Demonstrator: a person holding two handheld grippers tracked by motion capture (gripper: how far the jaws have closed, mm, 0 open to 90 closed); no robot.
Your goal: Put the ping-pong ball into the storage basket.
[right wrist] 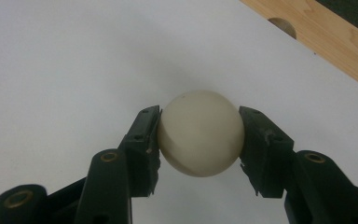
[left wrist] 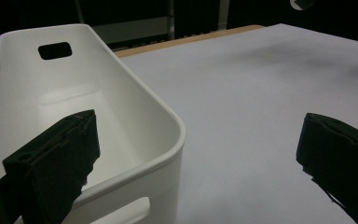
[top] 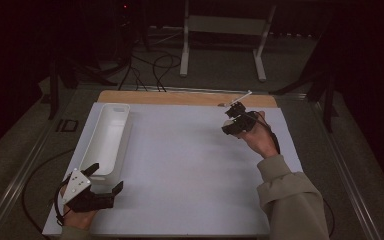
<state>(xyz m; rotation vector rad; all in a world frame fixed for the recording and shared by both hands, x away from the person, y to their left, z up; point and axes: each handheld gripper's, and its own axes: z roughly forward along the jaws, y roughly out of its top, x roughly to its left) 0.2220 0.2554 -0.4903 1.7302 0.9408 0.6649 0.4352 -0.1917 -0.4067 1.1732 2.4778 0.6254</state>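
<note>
A cream ball (right wrist: 200, 133) is pinched between the two black jaws of my right gripper (right wrist: 199, 115), a little above the white mat (right wrist: 74, 60). In the high view the right gripper (top: 236, 122) hangs over the mat's far right part, held by a hand in a beige sleeve. My left gripper (top: 106, 177) rests at the near left with its jaws wide apart and nothing between them. In the left gripper view, one jaw of the left gripper (left wrist: 199, 126) stands in front of the near end of a long white bin (left wrist: 168, 116), the other over bare mat.
The white bin (top: 119, 106) lies lengthwise along the mat's left side and looks empty. A wooden table edge (top: 180, 97) runs along the far side, with a round hole (right wrist: 282, 25) in it. Cables and white table legs (top: 184, 50) stand on the floor beyond.
</note>
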